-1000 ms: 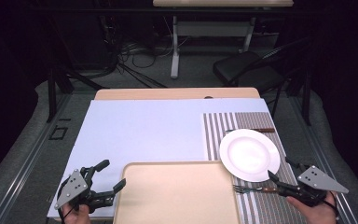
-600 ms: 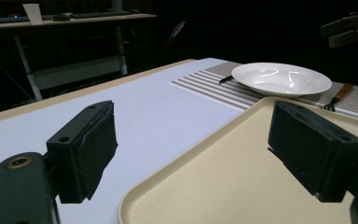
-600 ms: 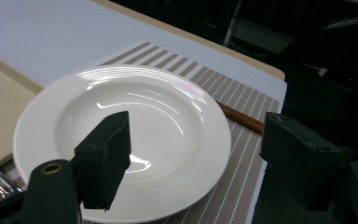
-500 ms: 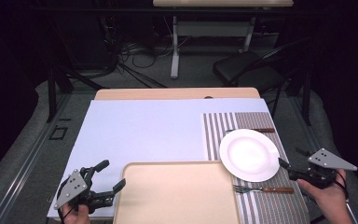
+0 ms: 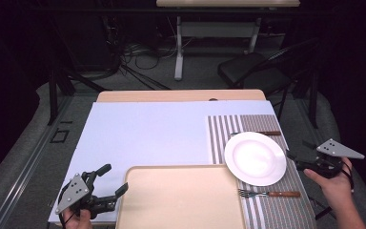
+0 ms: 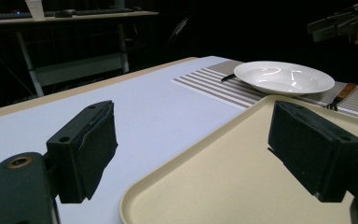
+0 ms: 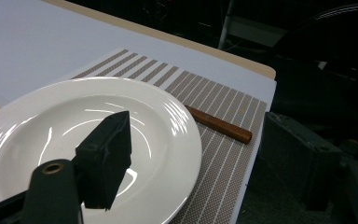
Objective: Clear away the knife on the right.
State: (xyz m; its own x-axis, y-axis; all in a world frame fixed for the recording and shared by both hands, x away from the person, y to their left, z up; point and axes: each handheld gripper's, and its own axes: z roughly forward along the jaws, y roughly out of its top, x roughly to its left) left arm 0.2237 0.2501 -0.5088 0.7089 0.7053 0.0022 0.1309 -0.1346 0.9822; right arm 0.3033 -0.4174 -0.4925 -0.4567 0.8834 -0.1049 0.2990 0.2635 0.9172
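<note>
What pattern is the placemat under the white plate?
The rectangular woven placemat has brown and white stripes under the round white plate; clearest in the high view.

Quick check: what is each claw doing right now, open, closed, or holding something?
Left claw: open, empty, over the tray corner.
Right claw: open, empty, beside the plate.

1 plate (image 5: 255, 158), 1 fork (image 5: 269, 193), 1 tray (image 5: 181, 200)

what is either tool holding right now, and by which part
Nothing is held. The left tool stands open over the tray's edge; the right tool is open beside the plate.
</note>
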